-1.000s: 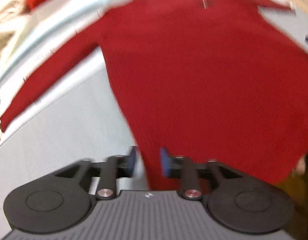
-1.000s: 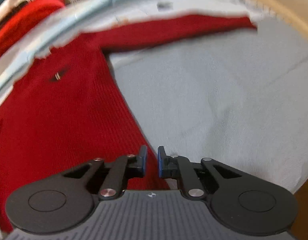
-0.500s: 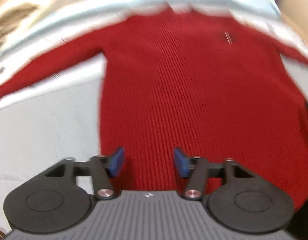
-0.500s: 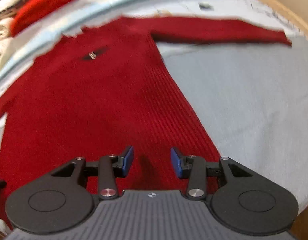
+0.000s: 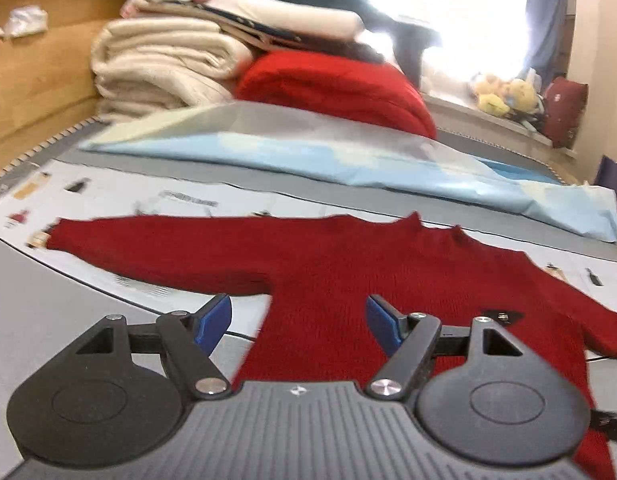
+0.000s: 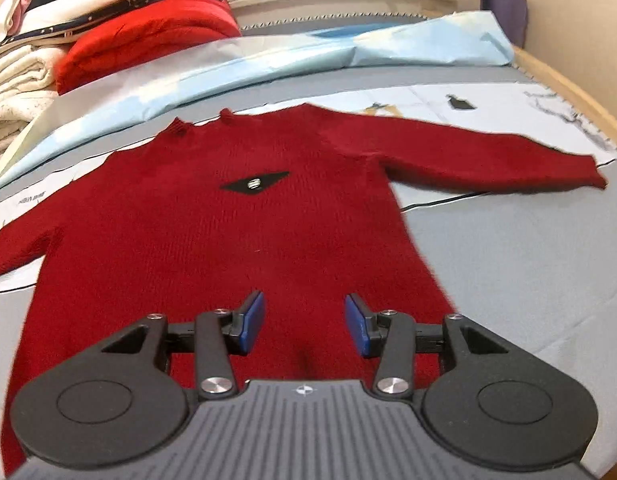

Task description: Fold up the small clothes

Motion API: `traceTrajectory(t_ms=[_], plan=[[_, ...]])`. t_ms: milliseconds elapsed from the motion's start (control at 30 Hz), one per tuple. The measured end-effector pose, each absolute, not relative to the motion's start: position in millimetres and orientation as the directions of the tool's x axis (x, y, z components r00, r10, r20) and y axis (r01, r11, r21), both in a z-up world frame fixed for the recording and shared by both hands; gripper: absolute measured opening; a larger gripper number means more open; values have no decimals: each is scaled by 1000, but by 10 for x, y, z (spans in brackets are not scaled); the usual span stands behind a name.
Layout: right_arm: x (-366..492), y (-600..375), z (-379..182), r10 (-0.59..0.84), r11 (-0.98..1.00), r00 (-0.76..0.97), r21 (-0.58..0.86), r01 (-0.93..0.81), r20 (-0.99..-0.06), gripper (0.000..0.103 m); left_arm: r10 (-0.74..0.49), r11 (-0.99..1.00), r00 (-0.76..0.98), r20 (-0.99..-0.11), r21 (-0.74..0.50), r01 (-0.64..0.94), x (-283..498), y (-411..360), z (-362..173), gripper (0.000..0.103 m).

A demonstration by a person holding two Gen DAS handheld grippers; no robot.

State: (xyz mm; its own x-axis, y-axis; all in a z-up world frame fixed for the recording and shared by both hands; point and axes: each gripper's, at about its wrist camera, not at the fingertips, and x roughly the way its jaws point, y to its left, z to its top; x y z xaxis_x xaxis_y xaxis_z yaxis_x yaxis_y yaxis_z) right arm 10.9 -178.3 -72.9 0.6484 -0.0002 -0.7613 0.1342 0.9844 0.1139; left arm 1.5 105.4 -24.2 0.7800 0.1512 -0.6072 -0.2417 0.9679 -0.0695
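A small dark red knit sweater (image 6: 236,236) lies flat and face up on the grey bed sheet (image 6: 528,264), both sleeves spread sideways, a black diamond patch (image 6: 254,184) on its chest. It also shows in the left wrist view (image 5: 348,272). My right gripper (image 6: 304,324) is open and empty, over the sweater's lower body. My left gripper (image 5: 298,326) is open and empty, over the sweater's left side below the armpit; its left sleeve (image 5: 156,244) stretches away to the left.
A light blue sheet (image 5: 348,156) lies crumpled behind the sweater. Behind it is a stack of folded cream blankets (image 5: 164,64) and a bright red folded knit (image 5: 332,88). A wooden bed frame (image 5: 32,80) runs along the left, and another edge (image 6: 580,92) along the right.
Both grippers were nearly shut on the sweater's lower edges; they opened, let go and lifted back. The sweater now lies spread flat, and the views have tilted up toward the far side of the bed.
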Motion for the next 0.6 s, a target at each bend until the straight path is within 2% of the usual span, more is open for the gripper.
traceTrajectory(t_ms=[67,167,233,300,400,600], plan=[[211,-1680,-718,48,981,641,157,113,-766,47,147,975,766,-626,-36,-217,114,1014,-208,80],[388,-1562,-653,96,975,657,204,90,-748,47,193,973,703,-684,43,-225,426,1037,-409,88],[503,-1486,-623,108,971,668,223,89,-736,47,206,966,662,-721,44,-254,588,1118,-553,88],[636,-1425,-620,123,964,670,248,93,-732,47,203,962,636,-745,31,-271,716,1188,-662,97],[788,-1351,-633,146,957,667,274,91,-731,47,216,958,629,-747,38,-283,827,1271,-759,102],[925,-1224,-671,153,970,666,239,39,-730,47,205,961,638,-742,31,-274,989,1352,-763,103]])
